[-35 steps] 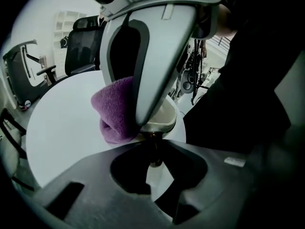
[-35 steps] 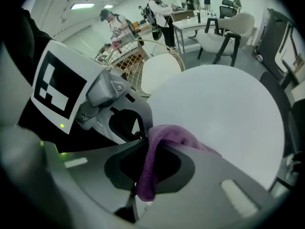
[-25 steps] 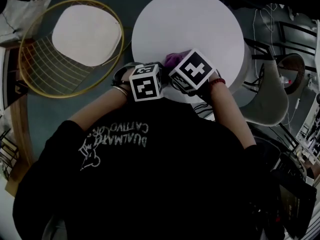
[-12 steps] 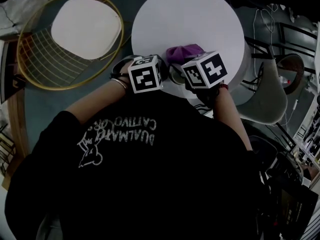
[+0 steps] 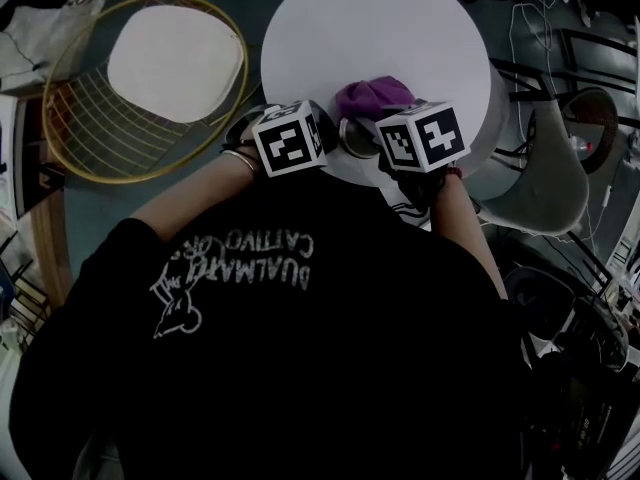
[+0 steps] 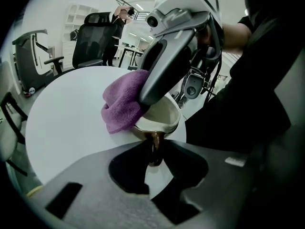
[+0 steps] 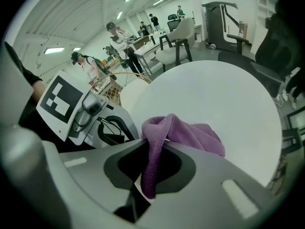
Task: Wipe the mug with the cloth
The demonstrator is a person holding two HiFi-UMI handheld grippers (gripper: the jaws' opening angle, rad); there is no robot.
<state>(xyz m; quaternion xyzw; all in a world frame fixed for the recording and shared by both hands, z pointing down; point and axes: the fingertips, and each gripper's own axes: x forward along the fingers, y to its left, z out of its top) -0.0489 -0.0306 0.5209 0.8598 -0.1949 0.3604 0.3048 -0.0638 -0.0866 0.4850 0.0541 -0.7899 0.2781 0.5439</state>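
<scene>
Mug (image 6: 159,122) near the front edge of the round surface (image 6: 62,123), pinched by its glossy brown handle between the closed fingers of the left gripper (image 6: 153,151). Inside: smooth, pale cream glaze, with nothing to be seen in the uncovered part. Outside: dark brown and shiny. One grey finger of the right gripper (image 7: 151,163) slanting across the mug's mouth, hiding part of the bowl.

Cloth (image 7: 190,135) clamped in the right gripper's closed fingers, with one fold hanging down between them. The rest bunched on the surface, against the mug's far rim. Purple, fleecy, soft and rumpled.

Surface white, matt, smooth and circular. Fingers of both grippers grey, hard, broad, curved round a dark hollow. Beside the surface, a chair (image 5: 150,78) of thin gold wire with a pale, rounded seat pad.
</scene>
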